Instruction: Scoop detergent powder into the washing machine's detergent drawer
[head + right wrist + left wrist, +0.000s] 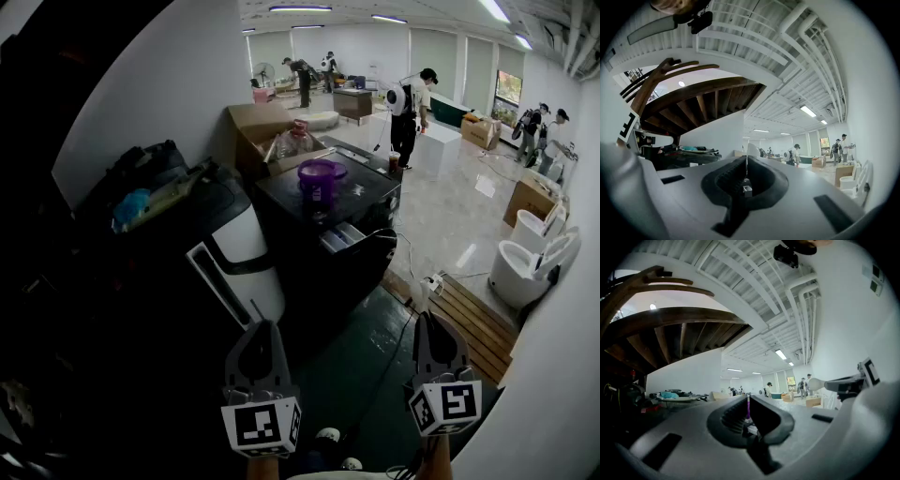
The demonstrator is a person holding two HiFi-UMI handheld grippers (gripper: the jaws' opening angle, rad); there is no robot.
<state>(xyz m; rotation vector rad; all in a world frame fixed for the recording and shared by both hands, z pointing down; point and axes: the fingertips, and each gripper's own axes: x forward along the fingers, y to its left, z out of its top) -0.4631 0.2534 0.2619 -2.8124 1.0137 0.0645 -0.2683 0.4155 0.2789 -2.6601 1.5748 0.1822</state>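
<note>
Two grey tools, left gripper (pixel 263 328) and right gripper (pixel 430 319), hover near with jaws pressed together, holding nothing, well apart from the far black washing machine (pixel 314 248) bearing a purple plastic tub (pixel 318 181); a hurried reach could topple it.

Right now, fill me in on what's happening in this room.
A person stands back from a dark washing machine, holding the left gripper and right gripper low in front of them. Both have their fingers shut on nothing. A purple tub sits on top of the machine, and its drawer looks pulled out. Neither has been touched yet. Other people are busy farther back in the room.
</note>
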